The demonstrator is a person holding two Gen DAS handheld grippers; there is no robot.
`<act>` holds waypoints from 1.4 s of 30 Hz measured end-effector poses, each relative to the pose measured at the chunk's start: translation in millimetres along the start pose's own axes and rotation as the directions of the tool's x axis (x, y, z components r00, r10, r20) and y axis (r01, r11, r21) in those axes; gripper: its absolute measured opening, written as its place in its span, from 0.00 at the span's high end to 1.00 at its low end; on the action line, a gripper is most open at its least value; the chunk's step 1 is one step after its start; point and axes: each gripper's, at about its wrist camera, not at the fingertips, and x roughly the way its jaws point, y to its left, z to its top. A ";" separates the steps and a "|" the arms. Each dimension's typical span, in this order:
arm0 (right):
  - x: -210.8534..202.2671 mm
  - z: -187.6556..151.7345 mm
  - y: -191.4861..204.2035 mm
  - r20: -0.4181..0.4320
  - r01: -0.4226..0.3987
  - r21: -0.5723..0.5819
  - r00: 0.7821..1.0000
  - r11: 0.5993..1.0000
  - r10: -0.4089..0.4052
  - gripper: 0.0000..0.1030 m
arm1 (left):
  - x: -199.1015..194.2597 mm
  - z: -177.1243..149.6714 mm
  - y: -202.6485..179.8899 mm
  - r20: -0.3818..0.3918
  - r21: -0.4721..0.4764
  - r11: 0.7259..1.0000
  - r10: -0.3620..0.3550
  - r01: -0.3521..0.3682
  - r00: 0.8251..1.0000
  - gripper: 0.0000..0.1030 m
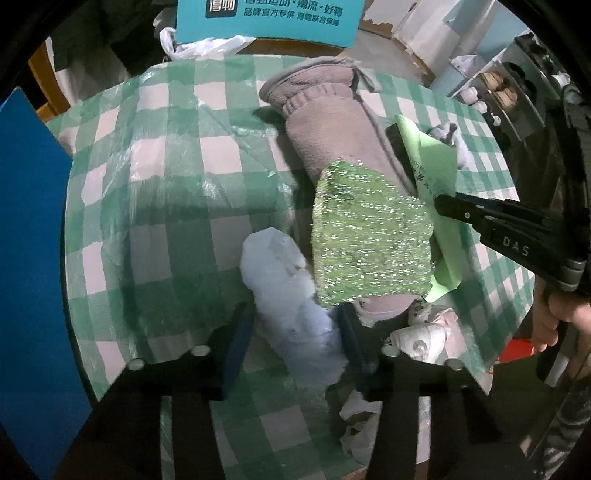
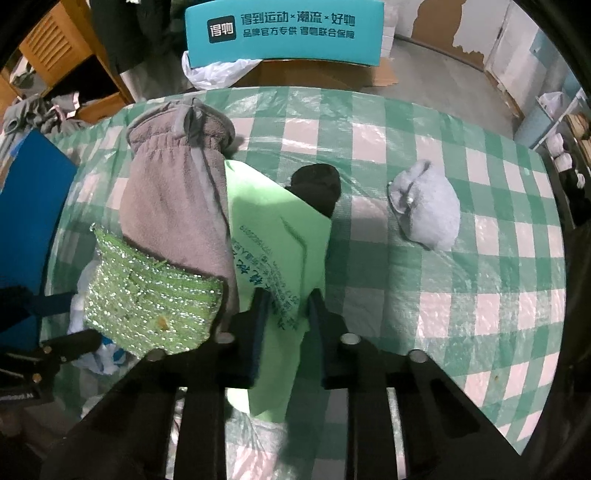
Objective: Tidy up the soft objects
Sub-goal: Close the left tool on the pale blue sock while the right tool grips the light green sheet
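Note:
A grey fleece glove [image 1: 328,129] lies on the green-checked tablecloth [image 1: 166,184], with a sparkly green scrub cloth [image 1: 369,240] over its near end. My left gripper [image 1: 293,332] is shut on a pale fluffy white item [image 1: 288,280]. My right gripper [image 2: 286,314] is shut on a light green printed bag [image 2: 273,236], which lies beside the glove [image 2: 177,206] and over a black soft item [image 2: 317,184]. The scrub cloth [image 2: 147,295] sits left of it. A pale blue fluffy pouch [image 2: 428,206] lies apart at the right.
A teal printed box [image 2: 284,29] and a white plastic bag [image 2: 218,72] stand behind the table. A blue panel [image 1: 33,240] is at the left edge. Crumpled white wrapping [image 1: 421,336] lies near the front. Shelves [image 1: 498,88] stand at the right.

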 end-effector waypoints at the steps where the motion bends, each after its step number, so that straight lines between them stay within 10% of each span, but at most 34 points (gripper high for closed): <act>1: 0.5 -0.5 -2.2 -0.005 0.003 0.006 1.000 1.000 -0.003 0.83 | -0.6 0.6 -0.5 0.004 0.002 1.000 0.009 -0.009 1.000 0.57; 10: -3.5 -4.9 -16.0 -0.010 -0.026 0.073 1.000 0.997 0.026 0.82 | -14.0 3.1 19.0 0.045 -0.023 0.996 0.090 -0.089 0.995 0.58; 17: -7.0 -4.1 -9.7 0.010 -0.044 0.080 0.999 0.996 0.043 0.41 | -19.6 5.8 32.8 0.063 -0.037 0.991 0.131 -0.129 0.989 0.57; 27: 10.0 -9.0 -0.7 -0.045 -0.040 0.037 0.998 0.999 0.042 0.40 | -11.5 6.9 29.4 0.044 -0.017 0.987 0.162 -0.161 0.986 0.31; 35: 5.8 -9.9 -7.0 -0.038 -0.078 0.043 0.996 0.996 0.080 0.81 | -4.8 9.6 26.0 0.020 -0.017 0.986 0.165 -0.164 0.986 0.30; 42: 1.2 -12.5 -21.6 -0.026 -0.063 0.078 0.998 0.995 0.065 0.88 | -2.1 13.0 25.8 0.016 -0.022 0.986 0.168 -0.167 0.986 0.26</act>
